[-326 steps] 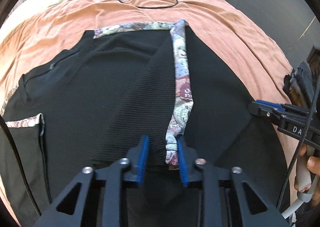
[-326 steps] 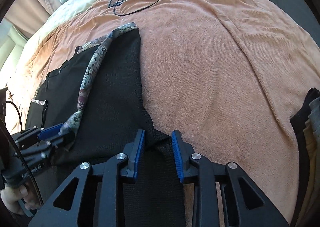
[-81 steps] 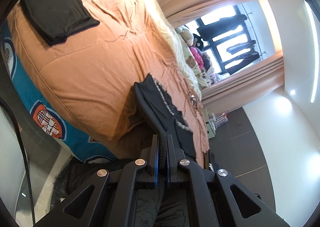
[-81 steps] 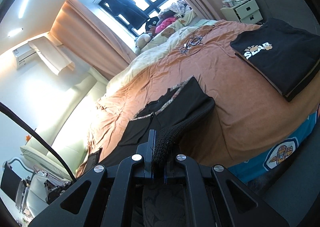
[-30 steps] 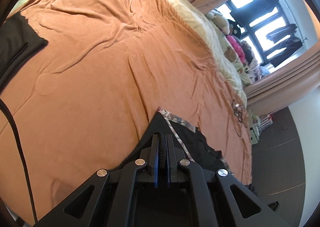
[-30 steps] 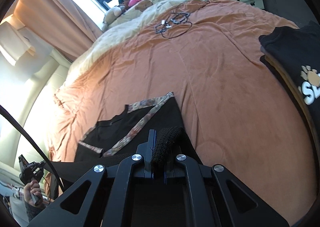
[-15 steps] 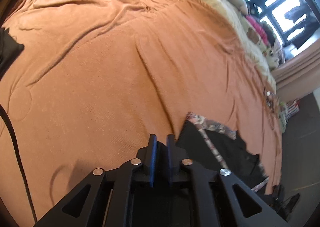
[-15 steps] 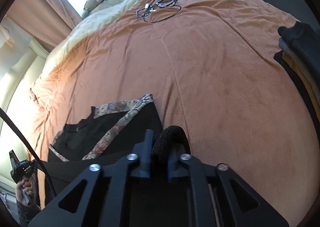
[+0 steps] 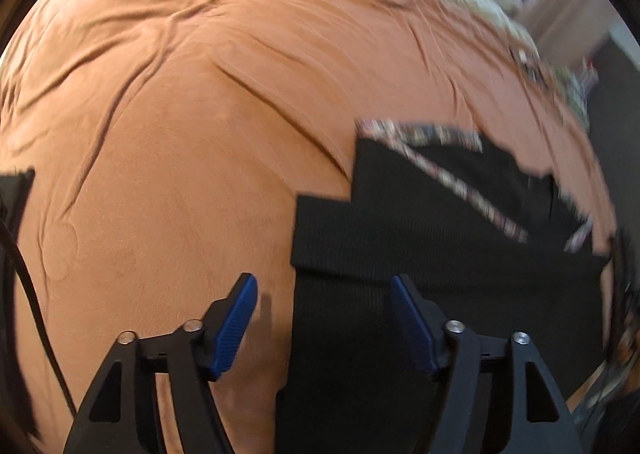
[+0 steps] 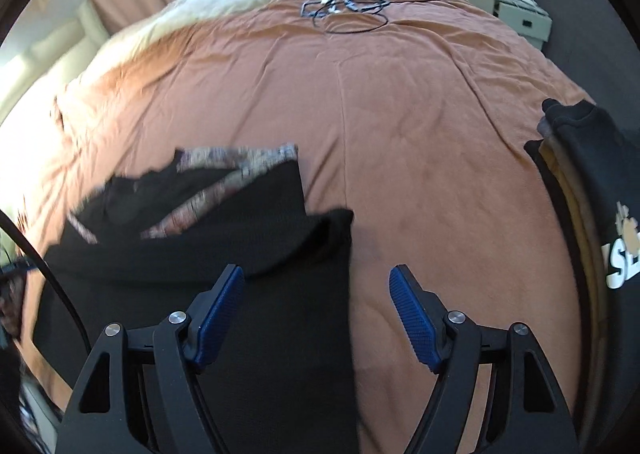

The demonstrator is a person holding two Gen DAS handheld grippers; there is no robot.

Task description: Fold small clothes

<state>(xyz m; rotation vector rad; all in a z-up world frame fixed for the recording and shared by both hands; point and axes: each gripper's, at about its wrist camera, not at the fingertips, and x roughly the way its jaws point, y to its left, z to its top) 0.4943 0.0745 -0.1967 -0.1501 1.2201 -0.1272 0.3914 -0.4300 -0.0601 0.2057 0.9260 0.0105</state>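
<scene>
Bed with an orange-brown cover [image 10: 400, 102], wrinkled on the left-wrist side.
A black garment with patterned trim [image 9: 440, 238] is laid folded on the cover near its front edge. A tangle of dark cables [image 10: 348, 8] is seen at the far end, a stack of folded dark clothes [image 10: 592, 182] at the right edge, and a cream blanket [image 10: 240, 2] beyond the cover.
</scene>
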